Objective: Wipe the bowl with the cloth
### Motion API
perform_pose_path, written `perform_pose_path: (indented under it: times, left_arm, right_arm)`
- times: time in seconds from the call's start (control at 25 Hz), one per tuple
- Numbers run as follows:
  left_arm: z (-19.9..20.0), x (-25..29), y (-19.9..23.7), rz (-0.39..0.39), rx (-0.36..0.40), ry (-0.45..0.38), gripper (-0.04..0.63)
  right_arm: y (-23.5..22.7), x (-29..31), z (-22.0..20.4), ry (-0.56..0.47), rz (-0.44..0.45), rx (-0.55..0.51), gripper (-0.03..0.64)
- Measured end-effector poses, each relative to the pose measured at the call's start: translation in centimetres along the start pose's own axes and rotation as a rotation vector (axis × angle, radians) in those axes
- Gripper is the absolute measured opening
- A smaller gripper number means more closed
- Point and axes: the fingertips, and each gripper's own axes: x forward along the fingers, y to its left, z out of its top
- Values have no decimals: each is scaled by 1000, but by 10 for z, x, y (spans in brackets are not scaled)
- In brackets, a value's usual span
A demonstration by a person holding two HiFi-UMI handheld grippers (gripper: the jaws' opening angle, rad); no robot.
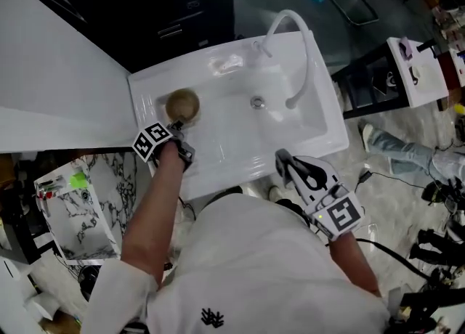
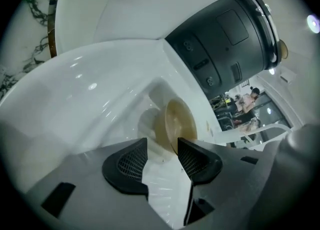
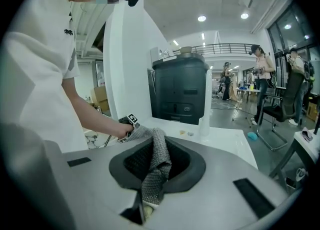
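A brown bowl (image 1: 182, 105) sits in the left part of the white sink (image 1: 232, 151). My left gripper (image 1: 176, 129) reaches down to it from the near side. In the left gripper view the jaws of my left gripper (image 2: 162, 144) stand open, with the bowl (image 2: 180, 121) just beyond the fingertips and nothing pressed between the pads. My right gripper (image 1: 283, 160) hovers over the sink's front edge, to the right. In the right gripper view my right gripper (image 3: 156, 174) is shut on a grey knitted cloth (image 3: 159, 149), which sticks up between the pads.
A white curved faucet (image 1: 294, 49) arches over the sink's right side, near the drain (image 1: 256, 102). A dark appliance (image 3: 180, 94) stands behind the sink. A white counter (image 1: 58, 100) lies to the left. Two people stand far off in the room (image 3: 260, 74).
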Motion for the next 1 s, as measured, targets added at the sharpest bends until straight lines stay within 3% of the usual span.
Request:
perform_pose_path:
  times: [0.12, 0.24, 0.32, 0.68, 1.0]
  left_arm:
    - [2, 8, 4, 11, -19, 5, 163]
    - [4, 13, 6, 31, -21, 4, 61]
    - [6, 16, 6, 29, -20, 4, 33]
    - [9, 7, -5, 59, 79, -25, 20]
    - [-26, -23, -36, 49, 154, -49, 18]
  right_arm:
    - [-2, 1, -3, 9, -7, 10, 37]
    - [-3, 0, -4, 14, -13, 12, 37]
    - [-4, -1, -6, 21, -15, 14, 37]
    - [-14, -5, -4, 23, 16, -5, 37]
    - [-23, -26, -9, -16, 67, -26, 37]
